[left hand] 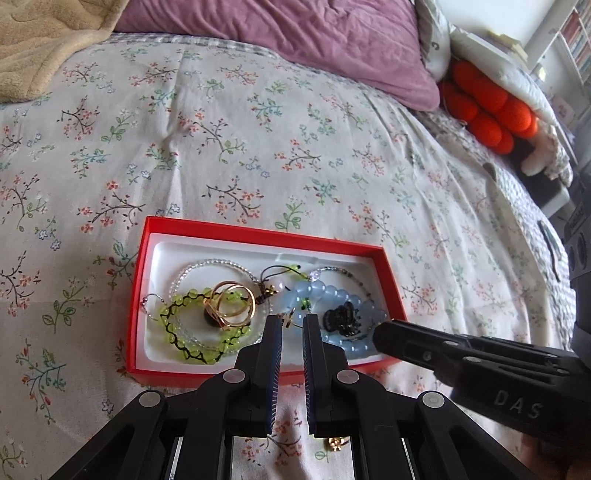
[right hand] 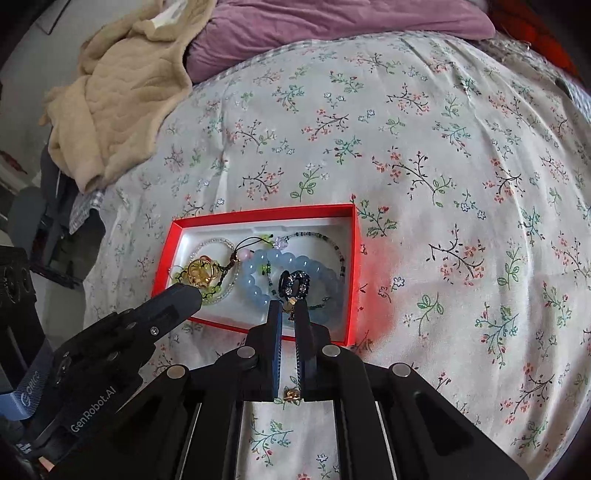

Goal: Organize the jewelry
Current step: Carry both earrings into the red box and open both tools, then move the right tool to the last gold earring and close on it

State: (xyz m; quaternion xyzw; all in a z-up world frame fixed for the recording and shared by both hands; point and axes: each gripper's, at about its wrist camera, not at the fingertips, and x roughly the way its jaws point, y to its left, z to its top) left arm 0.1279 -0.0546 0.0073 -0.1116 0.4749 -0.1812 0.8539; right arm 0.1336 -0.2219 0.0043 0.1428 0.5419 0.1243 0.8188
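Note:
A red box (left hand: 255, 233) with a white tray sits on the floral bedspread; it also shows in the right wrist view (right hand: 258, 214). In it lie a green bead bracelet (left hand: 192, 332), gold rings (left hand: 231, 306), a pale blue bead bracelet (left hand: 332, 291) and a black ornament (left hand: 341, 318). My left gripper (left hand: 291, 323) is over the box's near edge, jaws slightly apart, with a small gold piece (left hand: 287, 318) between the tips. My right gripper (right hand: 290, 306) is shut on a small gold earring (right hand: 290, 302), just above the black ornament (right hand: 295, 286). Another gold piece (right hand: 291, 394) lies on the bedspread under the right gripper.
A purple pillow (left hand: 295, 29) and a beige blanket (right hand: 122, 88) lie at the far side of the bed. Orange balls (left hand: 484, 107) sit at the right. The bedspread (right hand: 443, 166) spreads wide around the box.

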